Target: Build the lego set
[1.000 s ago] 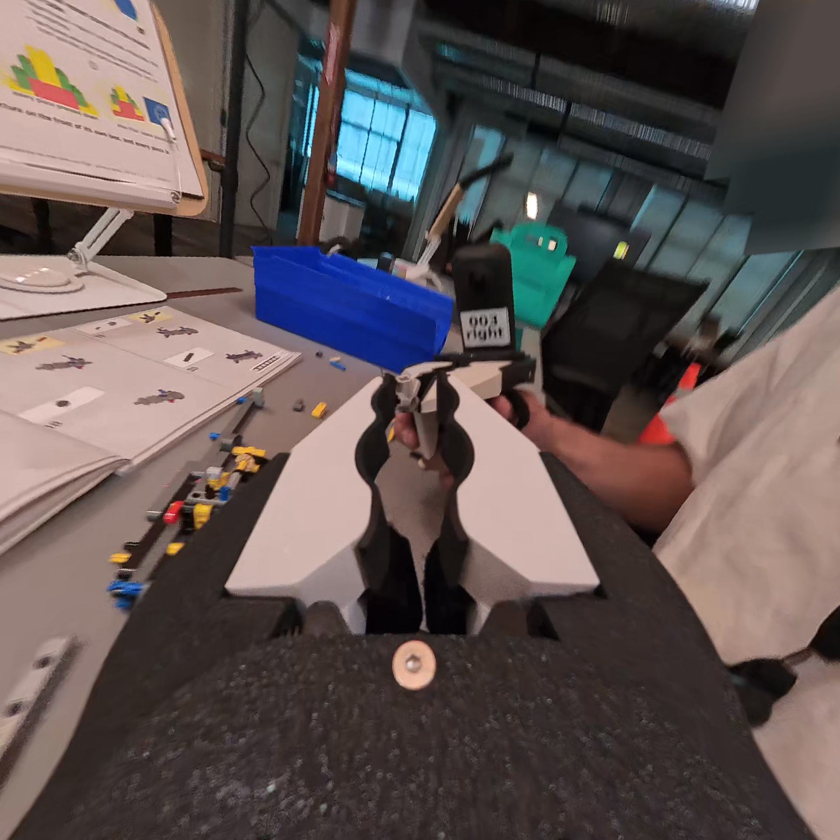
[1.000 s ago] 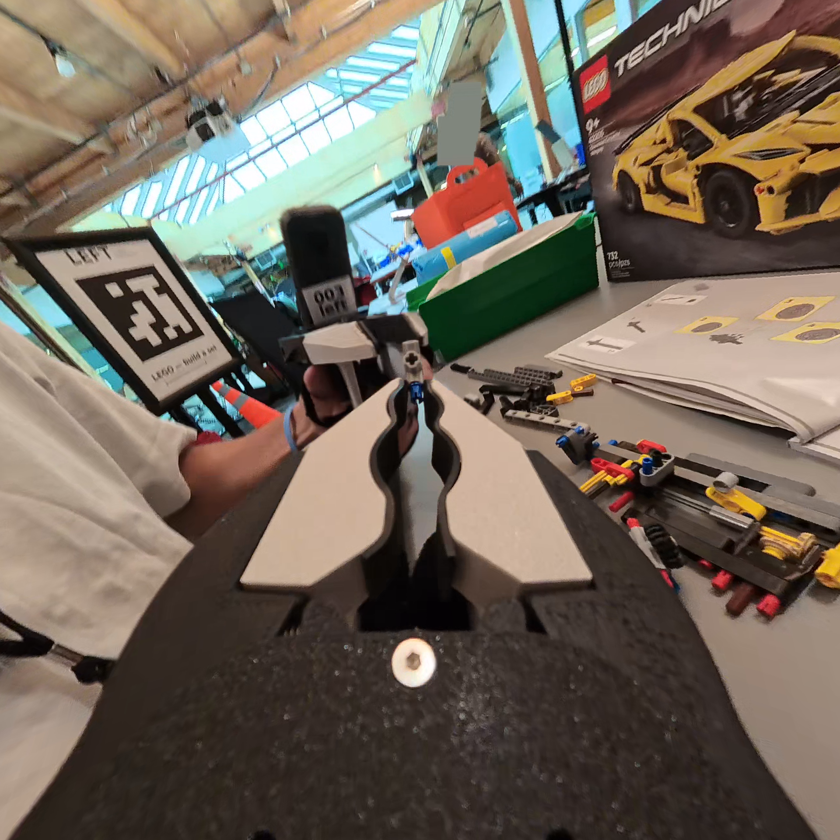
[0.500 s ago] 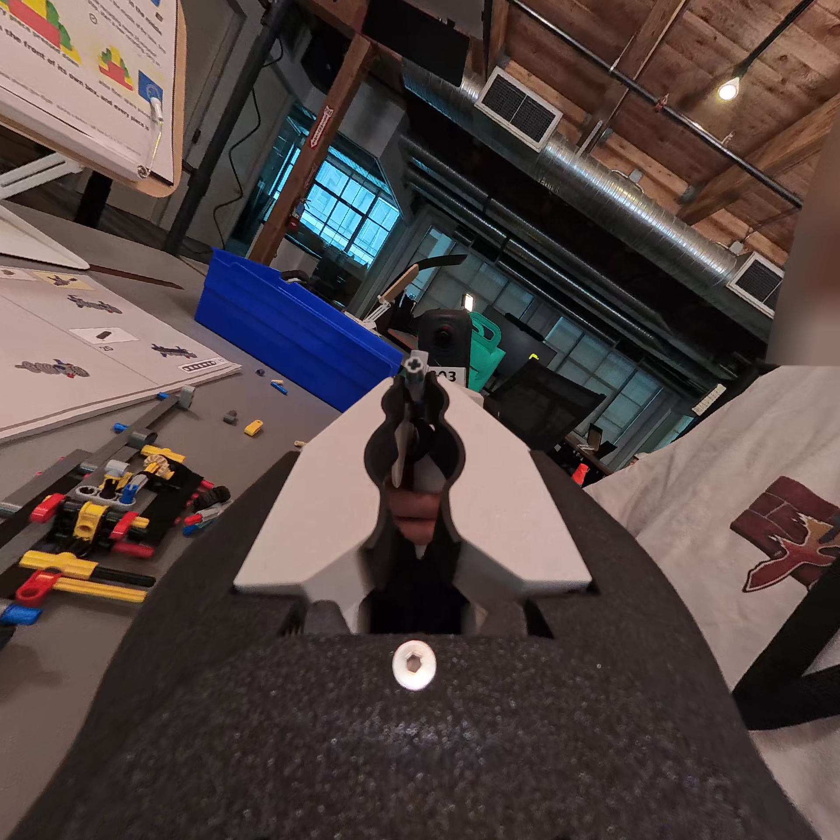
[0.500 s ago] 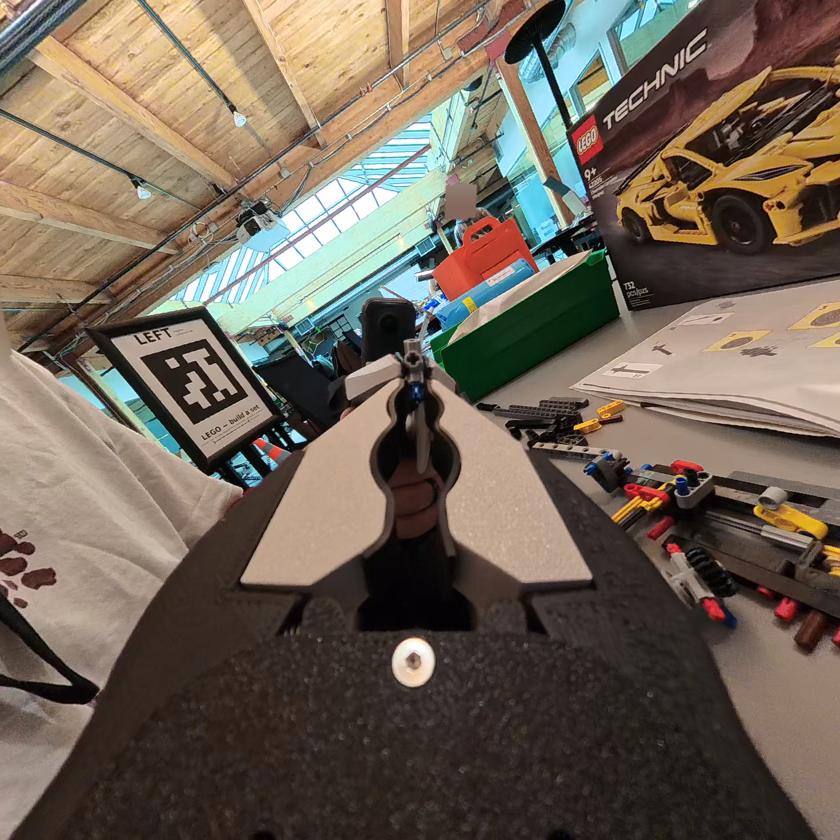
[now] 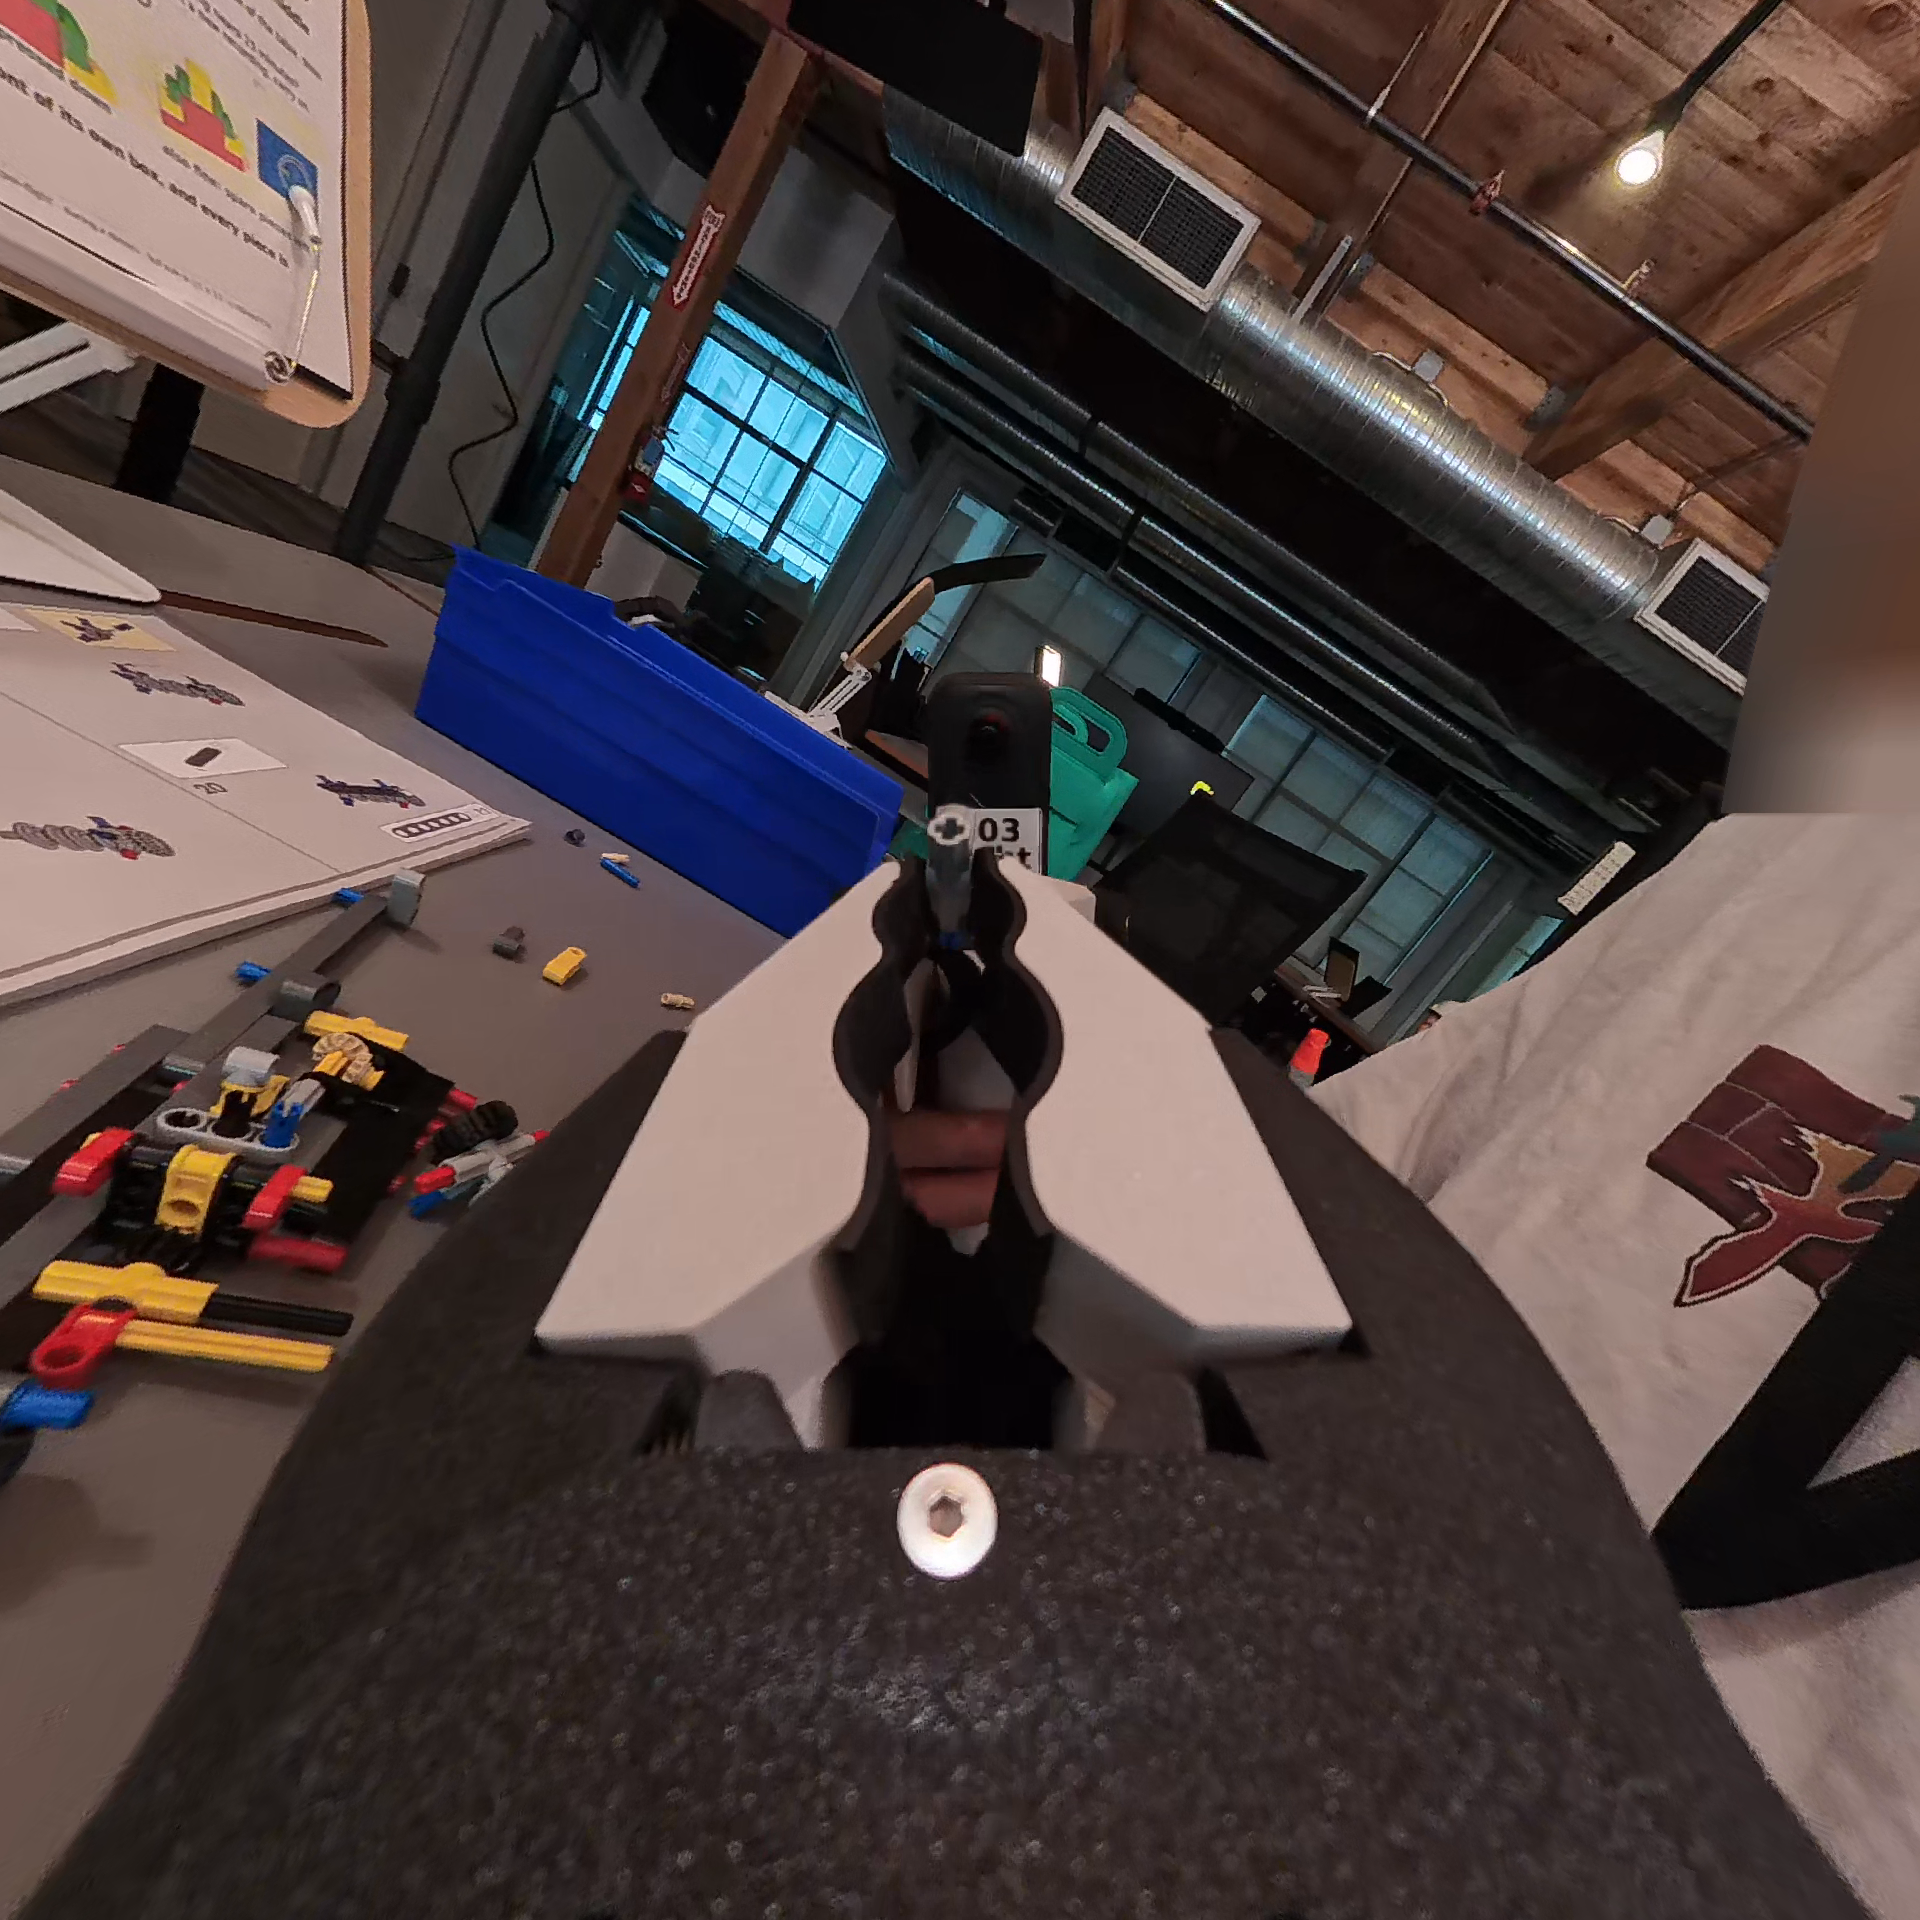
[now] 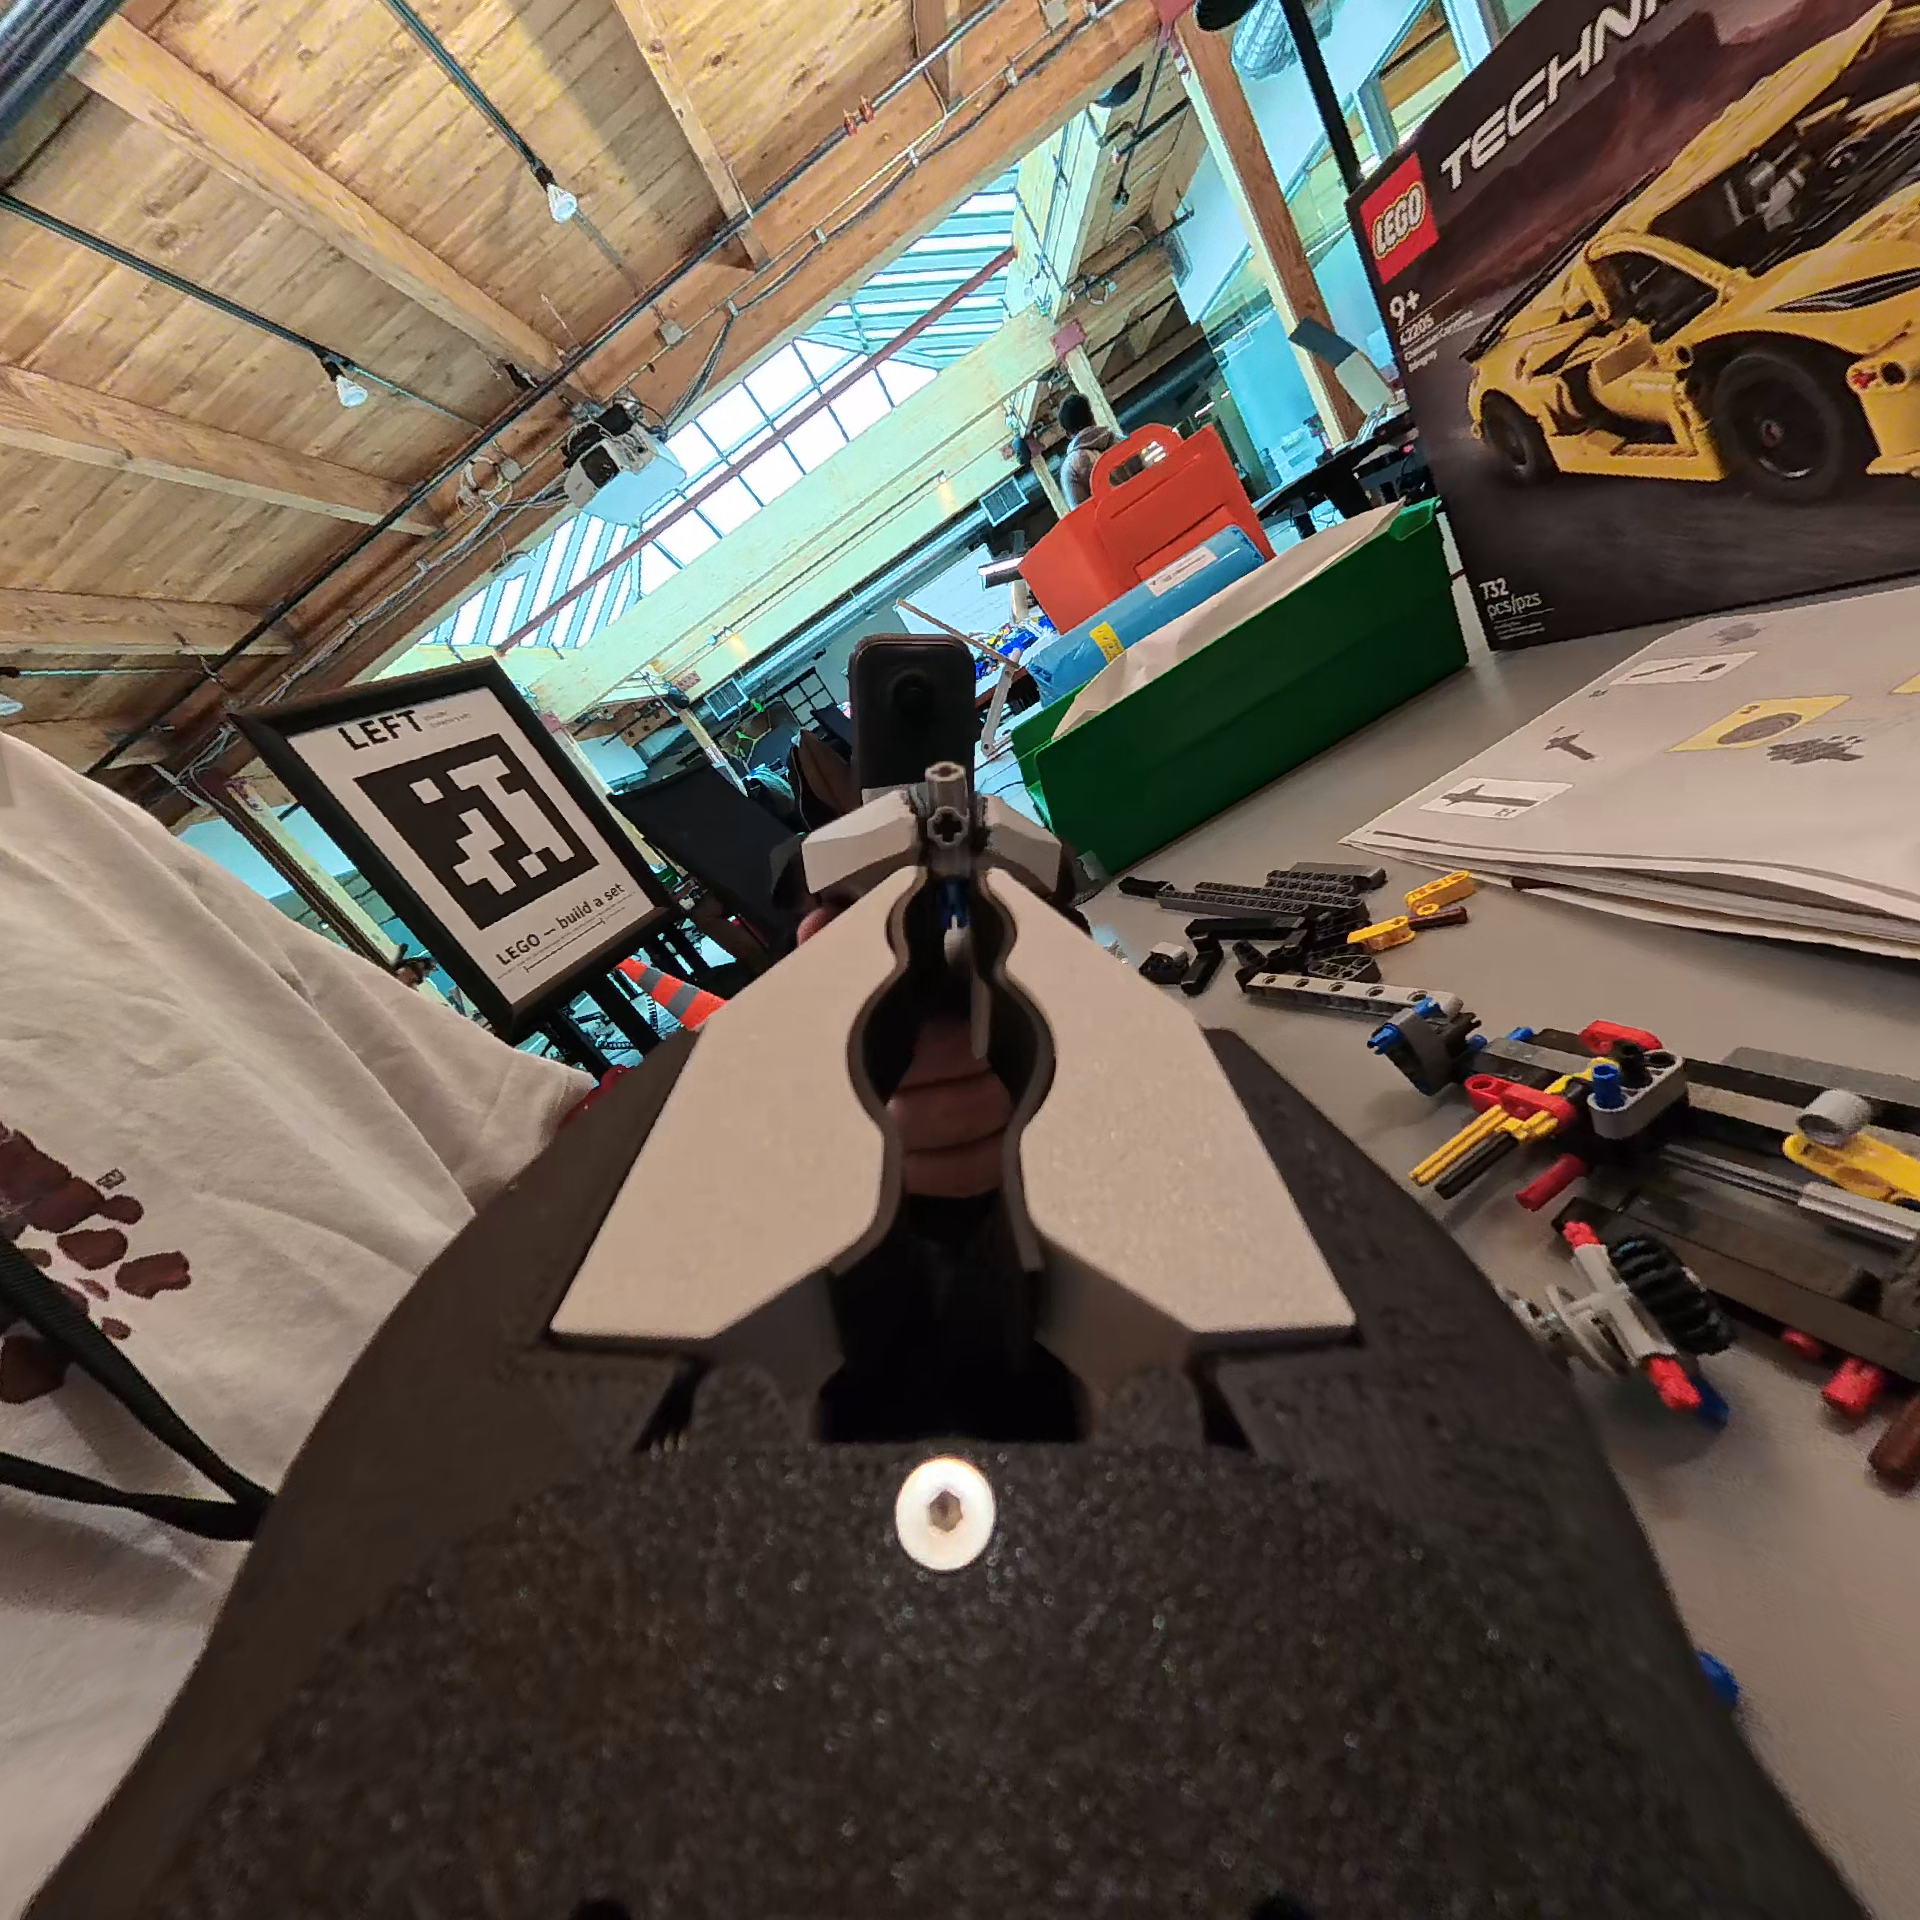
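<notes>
While both tools meet tip to tip in the air, the left tool (image 5: 951, 894) and right tool (image 6: 951, 873) each pinch the small grey cross-holed plastic connector (image 6: 948, 816) (a blue pin beneath). Loose ridged beams (image 6: 1288, 914) lie at two o'clock on the smooth grey tabletop (image 6: 1766, 1621).

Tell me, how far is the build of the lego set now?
Early stage. Done: only a partly built frame lies on the table. In hand: both grippers meet tip to tip on a small grey connector piece, jaws nearly shut. Left: many loose pieces remain unbuilt.
</notes>
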`<state>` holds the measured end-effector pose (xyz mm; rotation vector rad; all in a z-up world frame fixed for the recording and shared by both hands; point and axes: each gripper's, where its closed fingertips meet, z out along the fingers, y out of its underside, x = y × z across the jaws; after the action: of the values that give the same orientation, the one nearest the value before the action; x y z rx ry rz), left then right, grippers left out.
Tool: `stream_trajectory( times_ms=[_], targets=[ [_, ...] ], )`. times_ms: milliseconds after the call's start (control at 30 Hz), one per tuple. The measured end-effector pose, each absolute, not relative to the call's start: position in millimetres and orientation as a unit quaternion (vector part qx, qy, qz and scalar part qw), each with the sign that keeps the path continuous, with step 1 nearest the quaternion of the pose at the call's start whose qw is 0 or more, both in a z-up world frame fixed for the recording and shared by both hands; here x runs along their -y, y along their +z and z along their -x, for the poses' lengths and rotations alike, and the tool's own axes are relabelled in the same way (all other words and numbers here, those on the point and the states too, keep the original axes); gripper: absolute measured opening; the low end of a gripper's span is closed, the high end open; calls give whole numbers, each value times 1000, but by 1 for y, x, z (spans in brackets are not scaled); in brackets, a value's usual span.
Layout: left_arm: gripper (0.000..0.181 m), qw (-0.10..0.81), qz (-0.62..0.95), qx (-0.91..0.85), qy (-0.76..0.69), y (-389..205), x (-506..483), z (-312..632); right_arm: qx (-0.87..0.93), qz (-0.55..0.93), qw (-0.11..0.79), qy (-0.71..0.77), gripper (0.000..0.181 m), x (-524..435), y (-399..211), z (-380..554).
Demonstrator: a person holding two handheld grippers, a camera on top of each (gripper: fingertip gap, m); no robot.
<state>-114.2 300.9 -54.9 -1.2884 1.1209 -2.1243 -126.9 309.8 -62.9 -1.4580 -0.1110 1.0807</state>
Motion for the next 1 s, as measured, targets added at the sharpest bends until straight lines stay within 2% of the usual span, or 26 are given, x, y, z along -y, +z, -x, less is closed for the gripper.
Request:
stream_trajectory(
  times_ms=[167,233,333,400,467,533,700,900,1000],
  targets=[
    [6,251,453,-428,-741,-52,-307,119,62,649,611,450,7,-307,-66,117],
    [6,281,468,-444,-710,-54,-326,123,72,705,613,350,18,-306,-80,77],
    [7,355,518,-517,-581,-86,-358,119,94,854,493,134,24,-293,-143,10],
    [6,366,528,-541,-543,-100,-364,114,121,888,427,125,23,-278,-167,17],
    [6,347,523,-546,-555,-103,-354,109,143,900,392,122,13,-272,-185,31],
    [7,344,513,-565,-547,-107,-344,106,158,906,364,145,12,-268,-197,45],
    [7,339,509,-583,-534,-116,-338,111,173,914,345,123,14,-275,-207,49],
    [6,331,516,-562,-556,-112,-345,116,193,894,356,190,14,-282,-193,76],
    [7,328,519,-557,-559,-112,-348,117,221,894,364,143,13,-288,-189,49]
  ],
)
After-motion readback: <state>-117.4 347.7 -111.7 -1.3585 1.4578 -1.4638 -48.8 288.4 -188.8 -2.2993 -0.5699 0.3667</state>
